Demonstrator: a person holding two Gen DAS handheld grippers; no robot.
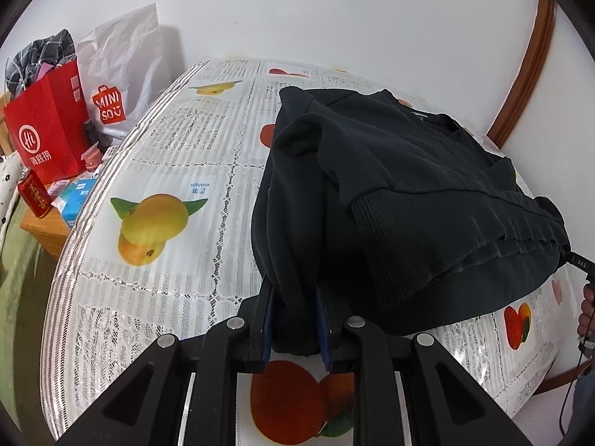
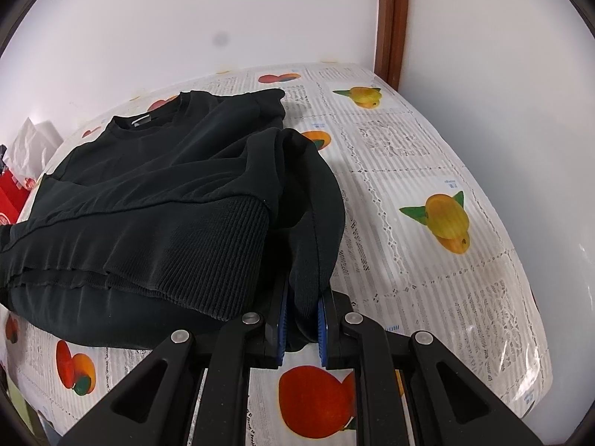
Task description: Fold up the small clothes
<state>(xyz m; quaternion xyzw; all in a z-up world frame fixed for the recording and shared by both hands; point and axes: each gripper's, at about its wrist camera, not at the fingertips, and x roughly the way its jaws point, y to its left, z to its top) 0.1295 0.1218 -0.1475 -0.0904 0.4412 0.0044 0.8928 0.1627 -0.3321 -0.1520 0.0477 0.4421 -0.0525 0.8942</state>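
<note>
A black sweatshirt [image 1: 409,171] lies partly folded on the fruit-print tablecloth [image 1: 167,171], neck towards the wall, ribbed hem facing me. My left gripper [image 1: 295,319] is shut on a bunched fold at the sweatshirt's left side, cloth pinched between its blue pads. In the right wrist view the same sweatshirt [image 2: 156,186] spreads to the left, and my right gripper [image 2: 301,316] is shut on a fold of its right side. Both held folds are lifted a little off the tablecloth [image 2: 427,171]. A sleeve lies over the body.
Left of the table stand a red paper bag [image 1: 44,130], a white Miniso bag [image 1: 111,85], a red can [image 1: 33,193] and small boxes on a wooden stand. A person's hand [image 1: 587,308] shows at the right edge. A brown door frame [image 2: 390,18] rises behind the table.
</note>
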